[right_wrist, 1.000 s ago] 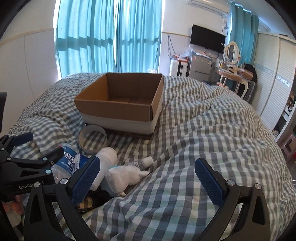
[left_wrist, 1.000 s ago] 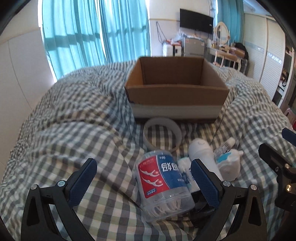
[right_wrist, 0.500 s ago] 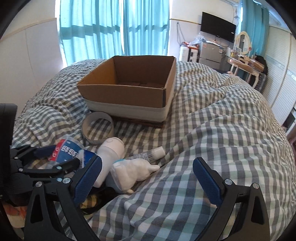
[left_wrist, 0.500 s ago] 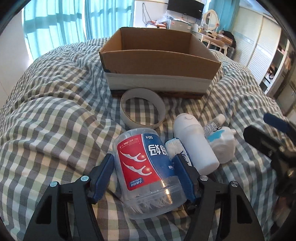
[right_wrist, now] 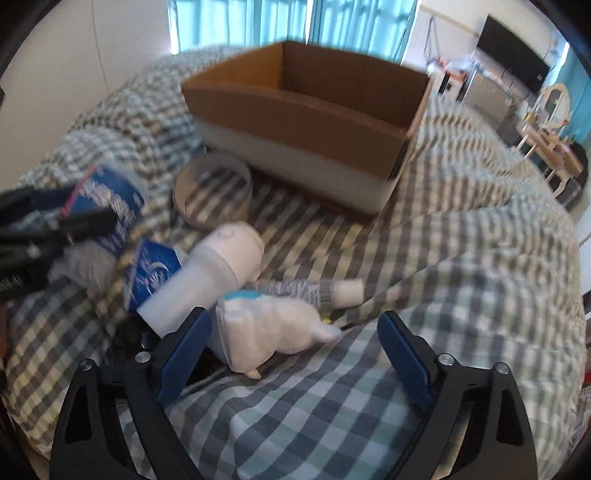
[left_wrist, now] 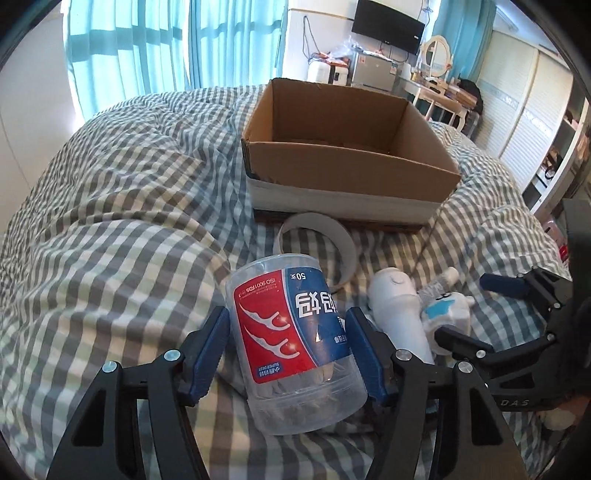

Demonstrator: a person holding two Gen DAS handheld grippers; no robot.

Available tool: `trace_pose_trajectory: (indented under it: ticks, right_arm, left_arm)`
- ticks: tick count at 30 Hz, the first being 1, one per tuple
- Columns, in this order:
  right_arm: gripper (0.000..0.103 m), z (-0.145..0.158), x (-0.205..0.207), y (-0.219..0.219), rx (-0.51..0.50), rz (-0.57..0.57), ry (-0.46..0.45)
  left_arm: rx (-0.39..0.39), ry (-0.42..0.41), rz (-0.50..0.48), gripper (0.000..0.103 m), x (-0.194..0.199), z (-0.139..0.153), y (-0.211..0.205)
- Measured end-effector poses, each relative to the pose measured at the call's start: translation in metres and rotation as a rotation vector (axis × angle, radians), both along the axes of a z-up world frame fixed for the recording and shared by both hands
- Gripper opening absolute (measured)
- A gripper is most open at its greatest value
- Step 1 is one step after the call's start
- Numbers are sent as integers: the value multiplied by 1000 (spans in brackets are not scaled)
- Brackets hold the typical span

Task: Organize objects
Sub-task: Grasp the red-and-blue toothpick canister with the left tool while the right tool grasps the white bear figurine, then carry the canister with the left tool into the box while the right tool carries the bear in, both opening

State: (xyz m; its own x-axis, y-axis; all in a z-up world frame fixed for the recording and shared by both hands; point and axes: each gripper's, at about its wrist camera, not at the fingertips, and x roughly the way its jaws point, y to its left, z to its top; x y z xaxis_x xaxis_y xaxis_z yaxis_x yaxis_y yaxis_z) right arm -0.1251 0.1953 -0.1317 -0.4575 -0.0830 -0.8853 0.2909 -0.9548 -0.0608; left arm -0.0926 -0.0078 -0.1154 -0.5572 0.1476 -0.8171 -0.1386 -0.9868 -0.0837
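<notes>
Floss-pick jar [left_wrist: 295, 339], low in the frame, sits clenched in the left hand-held gripper [left_wrist: 291, 350]; the right hand-held gripper [right_wrist: 295, 350], jaws just narrowing, straddles the plush toy [right_wrist: 273, 328] ungripped. Cardboard box [left_wrist: 347, 173] looks empty, bottle [right_wrist: 207, 273], tube [right_wrist: 314, 290] and tape ring [right_wrist: 212, 192] left on the bed [left_wrist: 110, 229].

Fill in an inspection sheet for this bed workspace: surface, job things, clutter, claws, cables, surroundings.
Surface: rumpled checked bedspread.
Job's things: open cardboard box, inside mostly hidden; floss-pick jar; tape ring; white bottle; small tube; white plush toy.
Clutter: blue packet wedged by the bottle.
Claws: left claw shut on the jar; right claw open, jaws just been closing, plush toy partly between them.
Cables: thin dark cord beside the box.
Surroundings: teal curtains, wall television.
</notes>
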Motion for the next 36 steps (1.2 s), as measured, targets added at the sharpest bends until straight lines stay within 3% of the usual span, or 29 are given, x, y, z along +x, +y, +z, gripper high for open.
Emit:
trace_pose_trajectory:
  ticks: [3,6,12,16,23,30,36]
  right_arm:
    - [86,-10,-8,-6,9,21,-43]
    - [77,-23,-13,-15,47,49,-94]
    - [77,-22,-14,-18,67,29,-94]
    - [76,-6,-4,-20,75,21,-30]
    - [76,44,13,-15,-7,-11,120]
    - [76,75,22,-23,-49,0,201]
    - [76,106,24,-16,-72,-2,283]
  left_arm:
    - [-7,-18,-12,65,-8,-8,3]
    - [-15,-15,-28,65,-10,-11,5]
    - [10,-22,-49,64,-9,-13,5]
    - [23,-8,-42,63,-4,-9,5]
    - [54,25,-35,62,5,11,5]
    - [72,96,-16,61,8,43,1]
    - [86,99,-14,61,-2,54,-2]
